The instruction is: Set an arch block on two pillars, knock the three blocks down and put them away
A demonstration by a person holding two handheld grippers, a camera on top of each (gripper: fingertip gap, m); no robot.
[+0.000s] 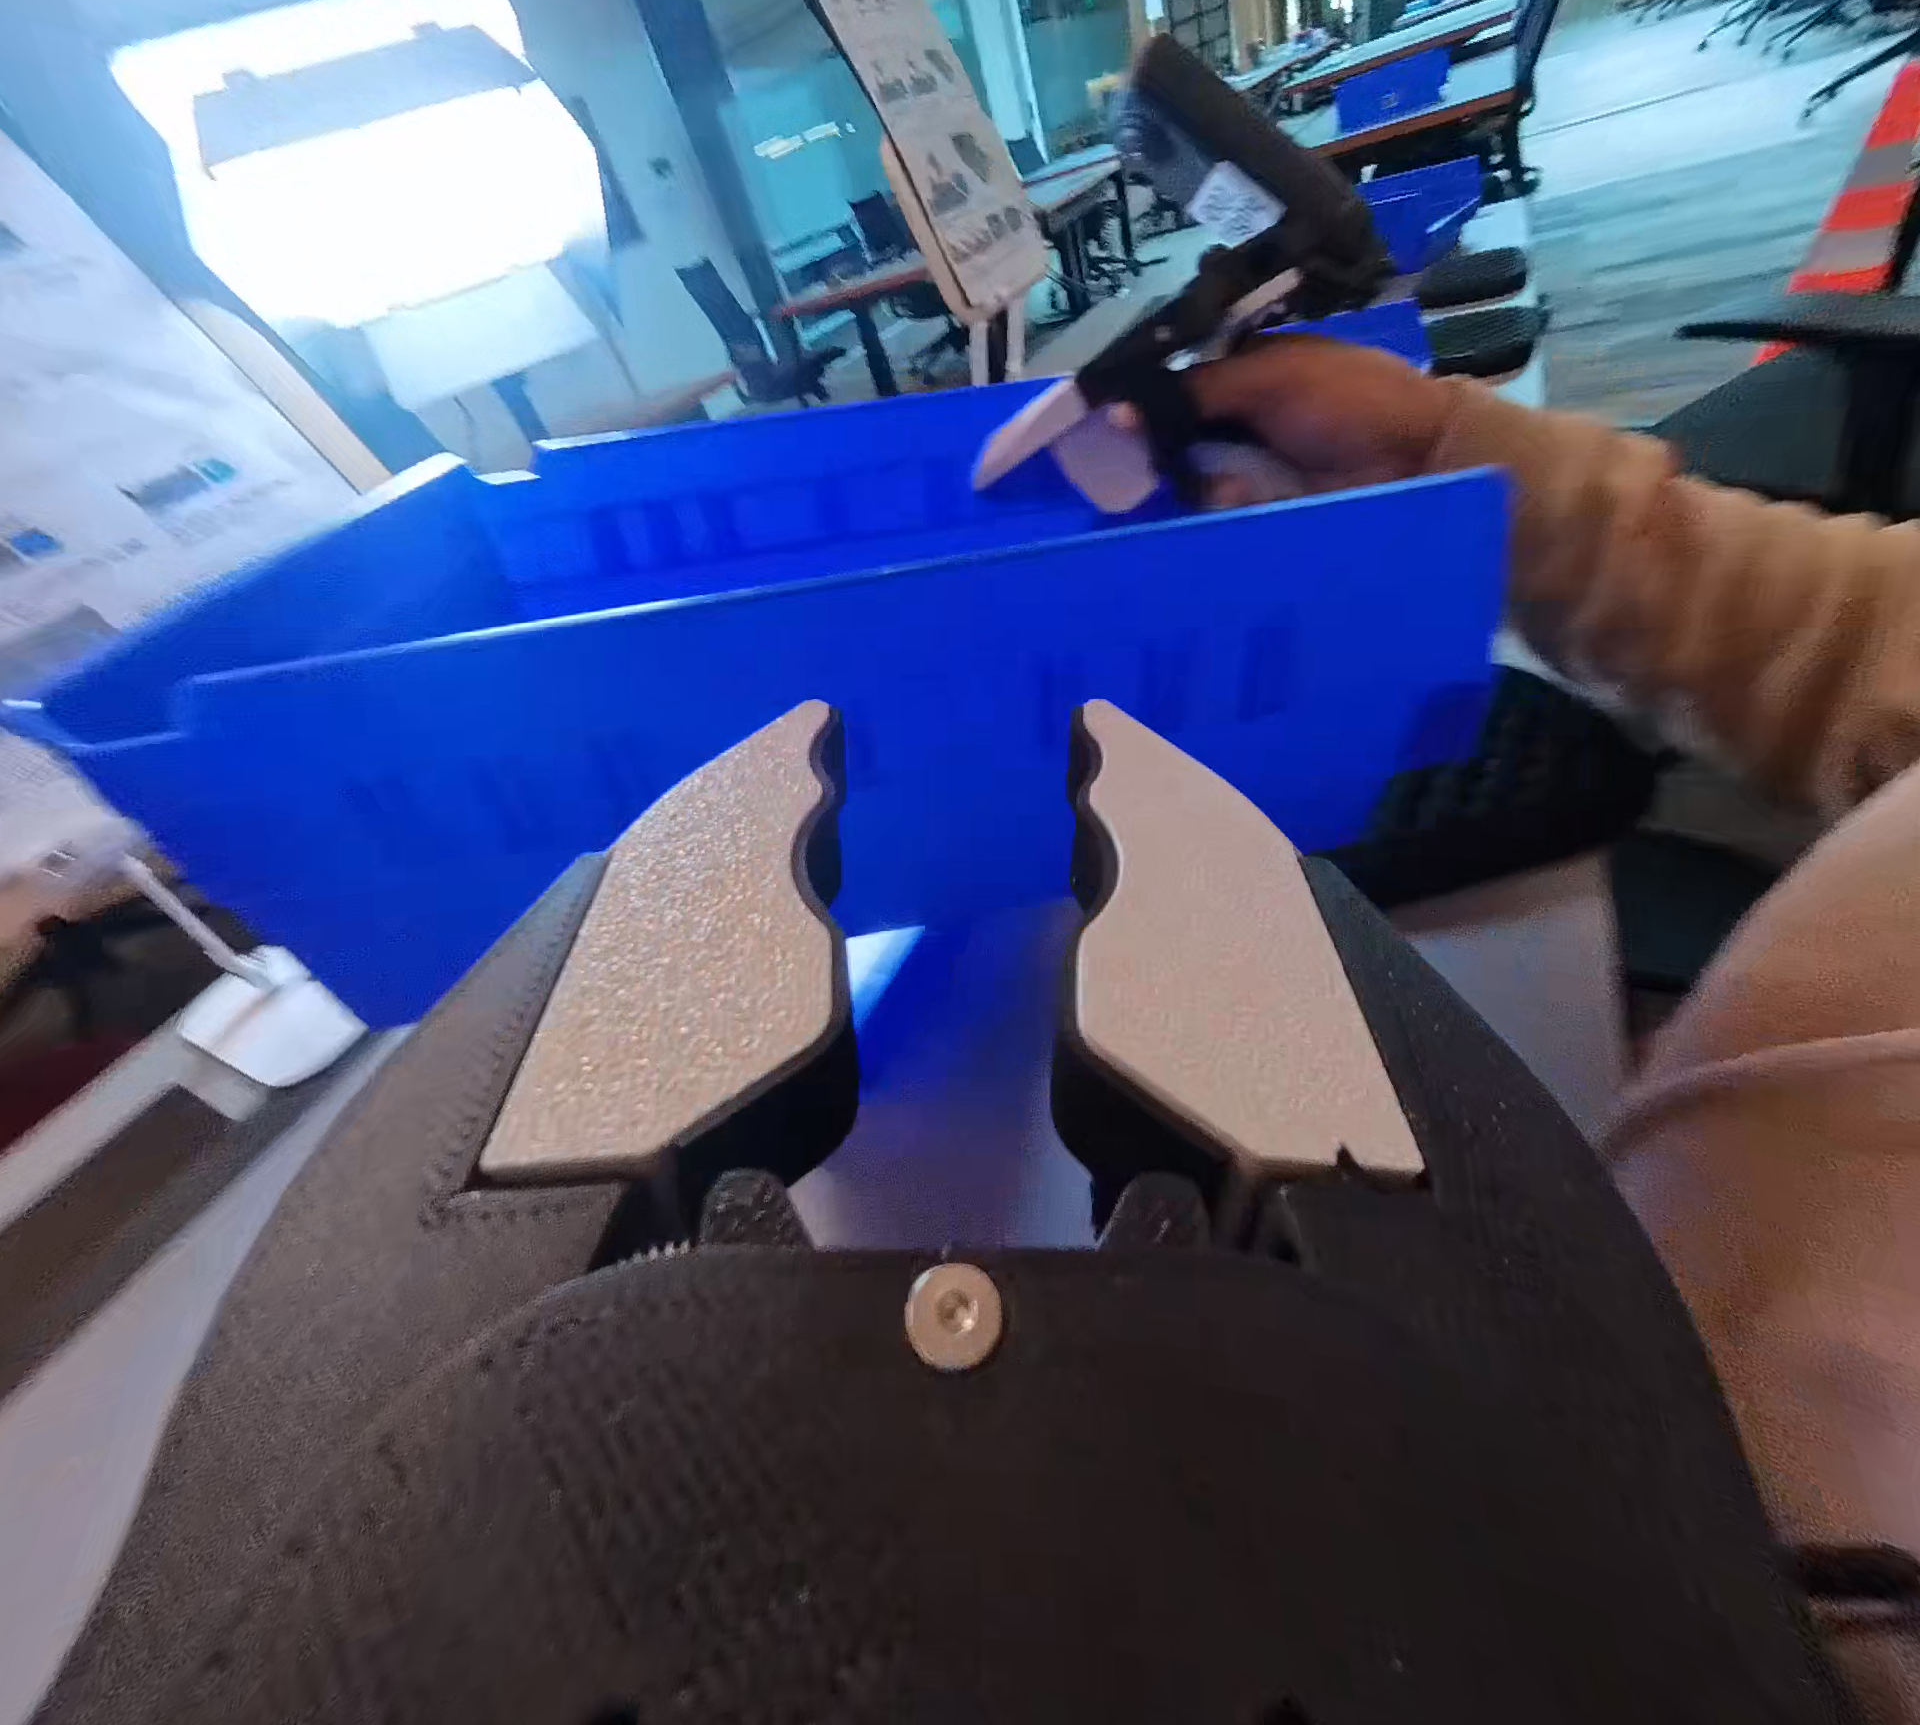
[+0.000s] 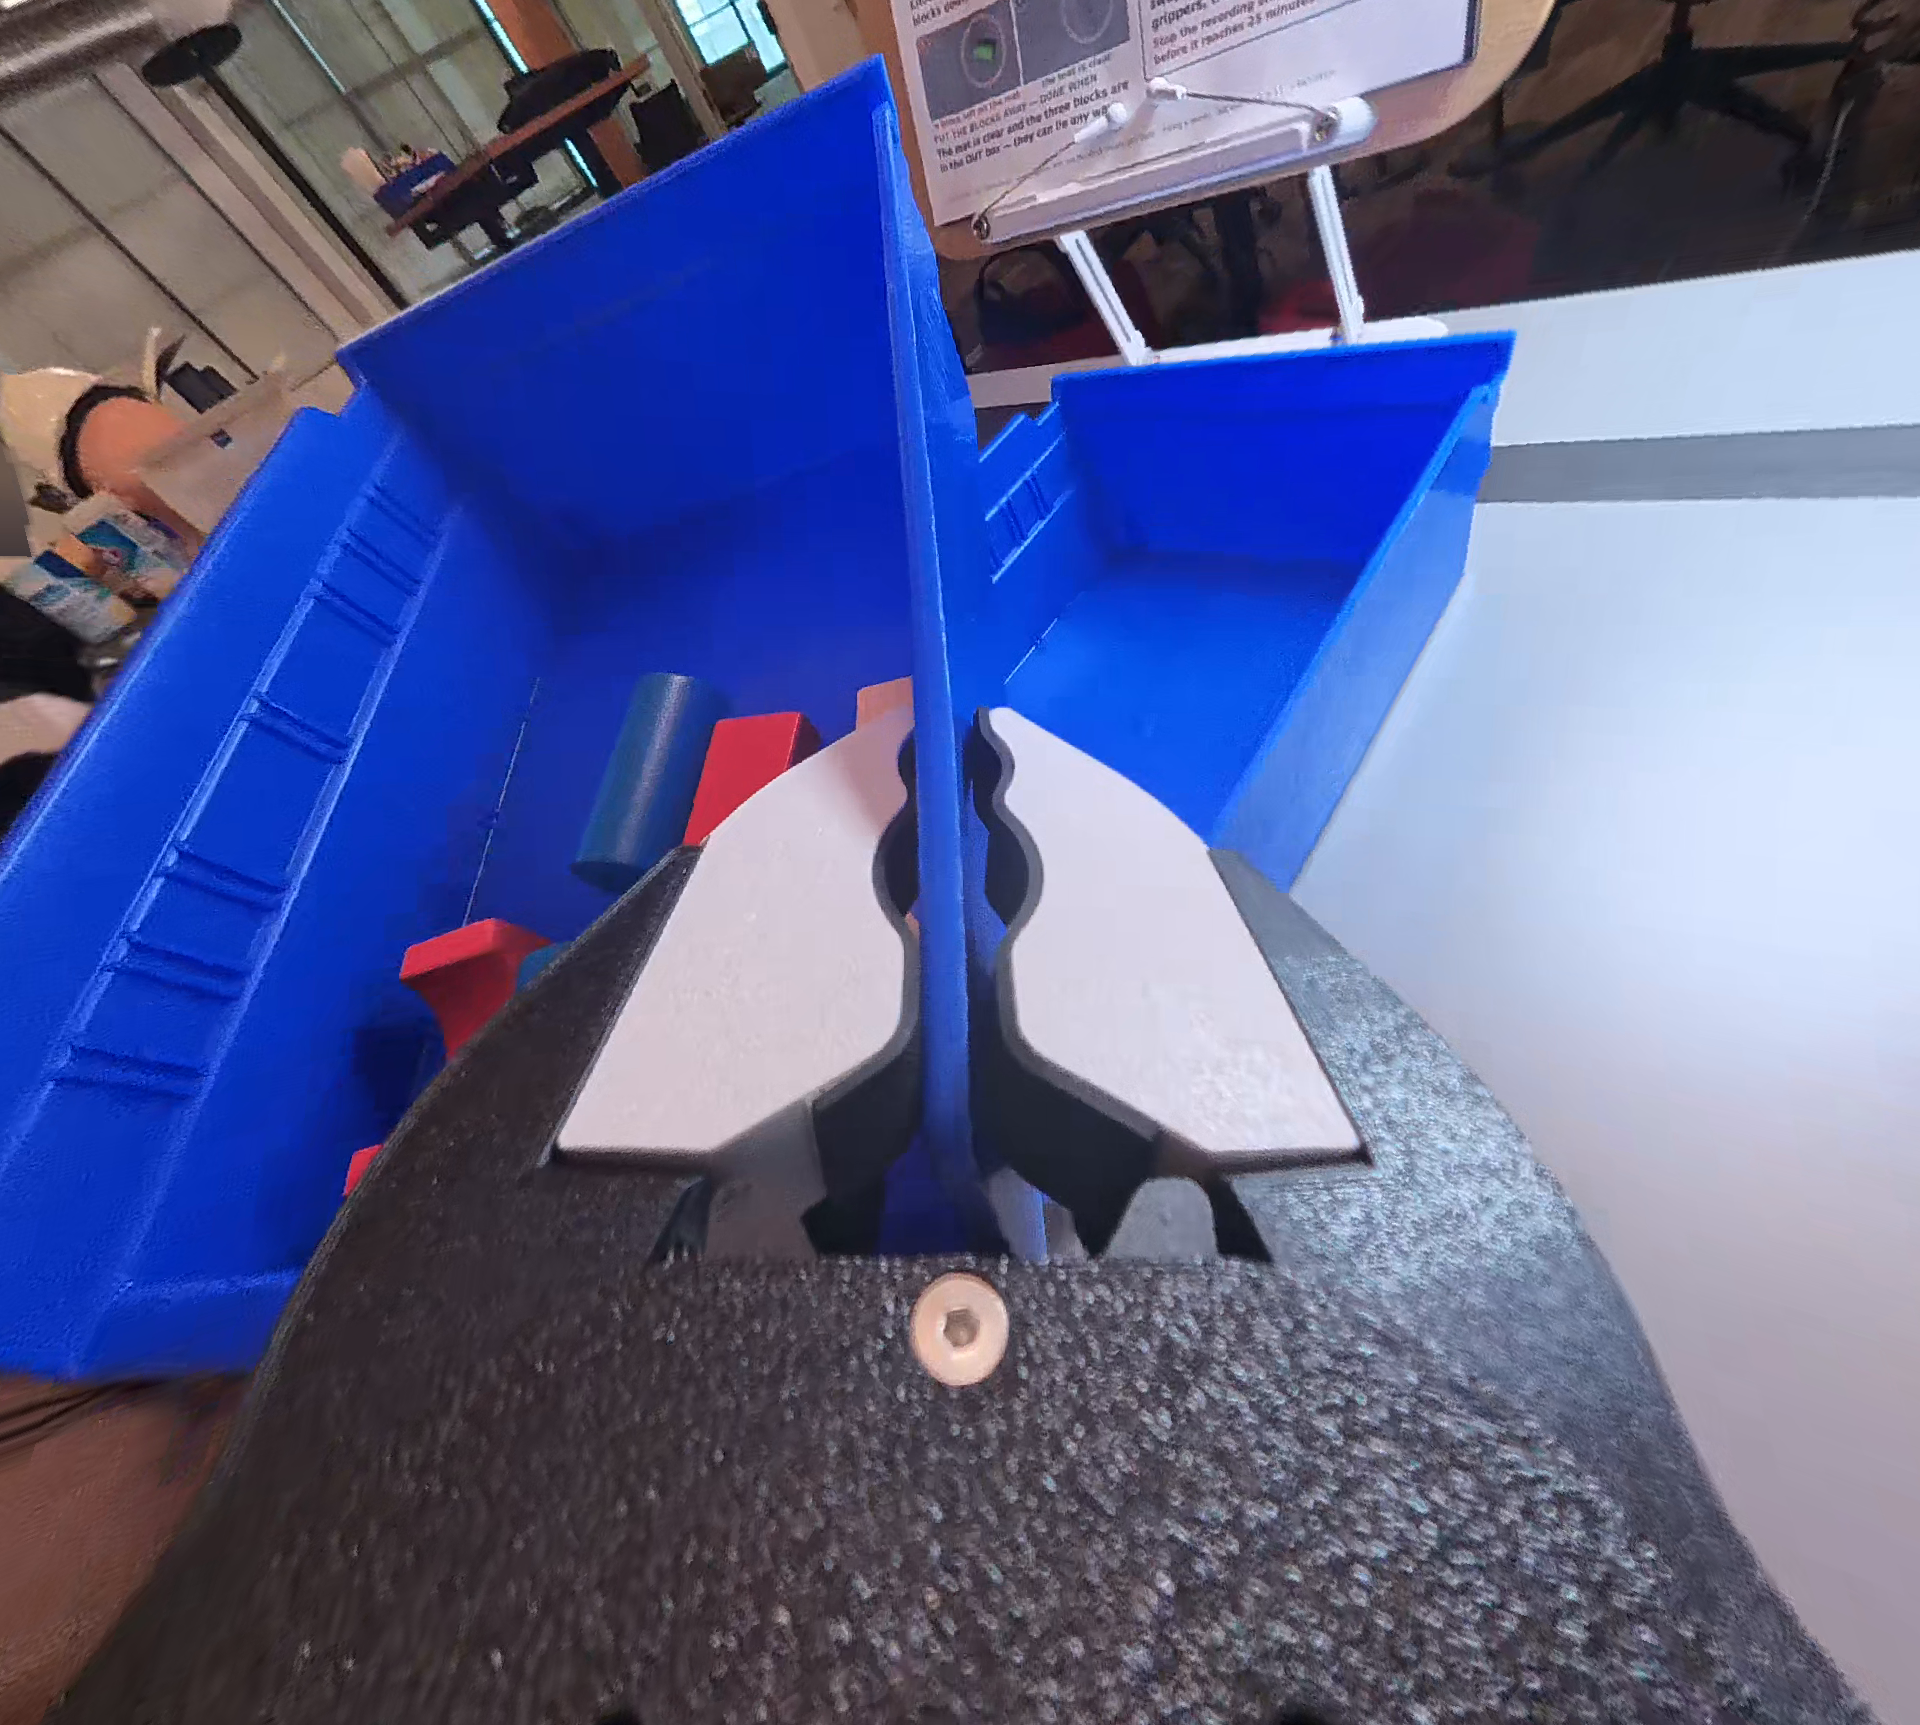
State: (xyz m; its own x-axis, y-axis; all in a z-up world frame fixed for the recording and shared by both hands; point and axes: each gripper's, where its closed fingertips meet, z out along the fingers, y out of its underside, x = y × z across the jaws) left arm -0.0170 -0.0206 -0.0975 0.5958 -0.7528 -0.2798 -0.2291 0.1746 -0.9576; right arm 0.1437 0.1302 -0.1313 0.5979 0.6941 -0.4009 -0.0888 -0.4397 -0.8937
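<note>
The right gripper [image 2: 940,776] has its jaws pinching the thin side wall of a blue bin [image 2: 623,449]. Inside that bin, left of the pinched wall, lie a blue cylinder block [image 2: 649,782] and red blocks [image 2: 748,766]. A second blue bin [image 2: 1299,532] sits just right of the wall. The left gripper [image 1: 954,745] faces the bin's outer side, jaws spread with nothing between them.

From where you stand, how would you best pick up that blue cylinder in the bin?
Grip the blue cylinder across its round sides near the middle, coming down from above through the open top of the bin. It lies on its side with a red block right beside it, so space is tight there.
</note>
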